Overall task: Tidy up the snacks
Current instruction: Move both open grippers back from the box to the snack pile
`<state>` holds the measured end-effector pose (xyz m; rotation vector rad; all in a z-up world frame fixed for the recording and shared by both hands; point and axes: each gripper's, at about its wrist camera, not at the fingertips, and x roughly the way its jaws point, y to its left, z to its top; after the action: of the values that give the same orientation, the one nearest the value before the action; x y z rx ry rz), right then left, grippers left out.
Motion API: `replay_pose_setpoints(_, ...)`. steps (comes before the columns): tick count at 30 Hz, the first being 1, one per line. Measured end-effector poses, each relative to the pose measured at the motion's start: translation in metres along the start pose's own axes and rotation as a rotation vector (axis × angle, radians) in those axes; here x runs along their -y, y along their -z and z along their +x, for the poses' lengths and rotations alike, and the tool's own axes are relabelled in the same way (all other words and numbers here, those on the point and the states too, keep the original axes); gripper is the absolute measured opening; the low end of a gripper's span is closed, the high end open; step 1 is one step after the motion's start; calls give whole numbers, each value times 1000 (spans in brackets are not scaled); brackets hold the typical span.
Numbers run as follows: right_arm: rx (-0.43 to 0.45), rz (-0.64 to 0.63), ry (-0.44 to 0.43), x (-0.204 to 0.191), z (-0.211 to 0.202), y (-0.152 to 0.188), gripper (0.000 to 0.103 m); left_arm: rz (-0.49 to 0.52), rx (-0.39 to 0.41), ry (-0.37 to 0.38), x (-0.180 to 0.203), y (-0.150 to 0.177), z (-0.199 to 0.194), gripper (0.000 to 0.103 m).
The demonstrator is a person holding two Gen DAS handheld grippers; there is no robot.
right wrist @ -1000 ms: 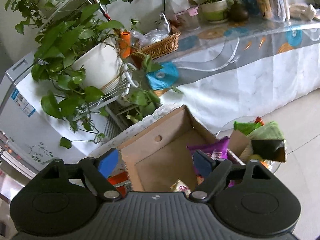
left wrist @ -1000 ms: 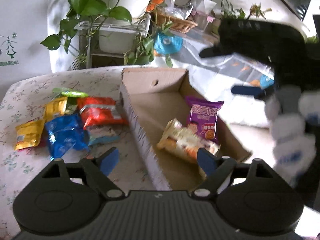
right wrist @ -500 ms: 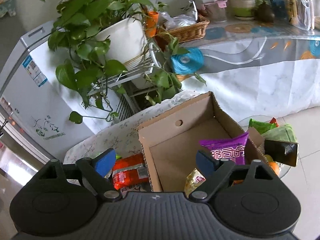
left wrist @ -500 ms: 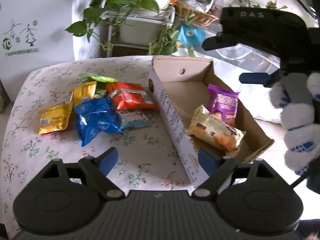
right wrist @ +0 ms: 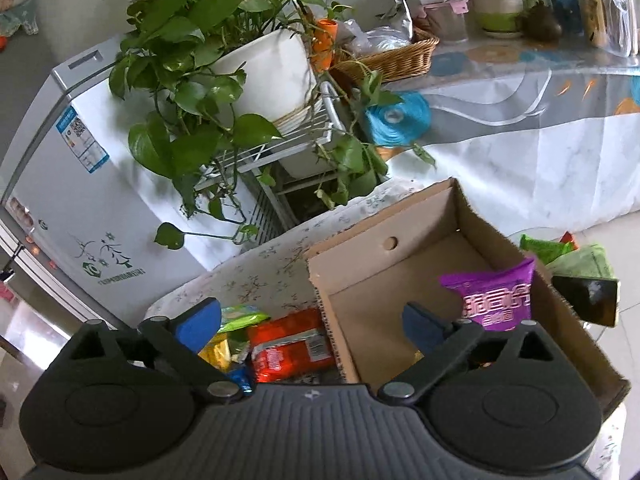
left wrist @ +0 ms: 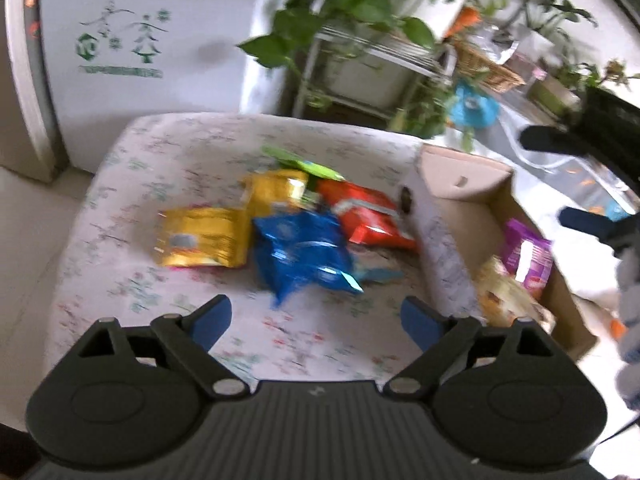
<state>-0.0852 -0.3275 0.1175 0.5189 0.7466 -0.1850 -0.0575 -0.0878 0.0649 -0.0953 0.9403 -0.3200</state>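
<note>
I am guiding two hand-held claws over a small table point(left wrist: 120, 208) with a flowered cloth. My left claw point(left wrist: 316, 318) has swung left, away from the cardboard box point(left wrist: 444, 248), and now faces the loose snacks. Its jaws have just been opening and stand released, with nothing between them. My right claw point(right wrist: 312, 322) has also just been opening; it hangs released and empty above the near left wall of the box, and has drawn back enough that the red packet now shows below it.

To me this means the last drop is finished and the next pick-up is beginning. Two snacks already lie in the box: a purple packet point(left wrist: 526, 256) on the right side and a pale biscuit packet point(left wrist: 508, 300) nearer to me.

Still on the cloth, left of the box, are a blue packet point(left wrist: 304, 256) nearest my left claw, two yellow packets point(left wrist: 204, 236), a red packet point(left wrist: 366, 216) touching the box wall, and a green one point(left wrist: 304, 164) at the far side. They overlap, so lifting one may drag another. The left view is blurred.

Beyond the table stand leafy potted plants point(right wrist: 192, 64) on a wire rack and a white fridge point(left wrist: 132, 48). The right claw's dark body crosses the right edge of the left view.
</note>
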Motion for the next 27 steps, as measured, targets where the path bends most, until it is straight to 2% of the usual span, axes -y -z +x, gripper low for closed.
replay_pose_setpoints(4, -17, 36, -65, -3, 5, 0, 100, -10, 6, -34, -18, -12, 4, 93)
replay_pose_setpoints(7, -46, 53, -105, -7, 10, 0, 100, 51, 19, -69, -25, -22, 8, 94)
replay_pose_setpoints(12, -80, 12, -109, -22, 21, 4, 100, 111, -12, -91, -32, -34, 24, 95)
replay_pose_setpoints(15, -105, 6, -122, -28, 28, 7, 101, 152, -24, -69, -29, -34, 33, 95)
replay_pose_setpoints(21, -147, 10, -129, -35, 41, 10, 101, 287, -22, 32, -13, -32, 59, 95)
replay_pose_setpoints(25, -158, 20, -135, -38, 48, 10, 101, 407, -17, 72, 1, -31, 79, 94)
replay_pose_setpoints(27, -167, 35, -138, -38, 52, 10, 101, 452, -13, 67, 6, -30, 89, 94)
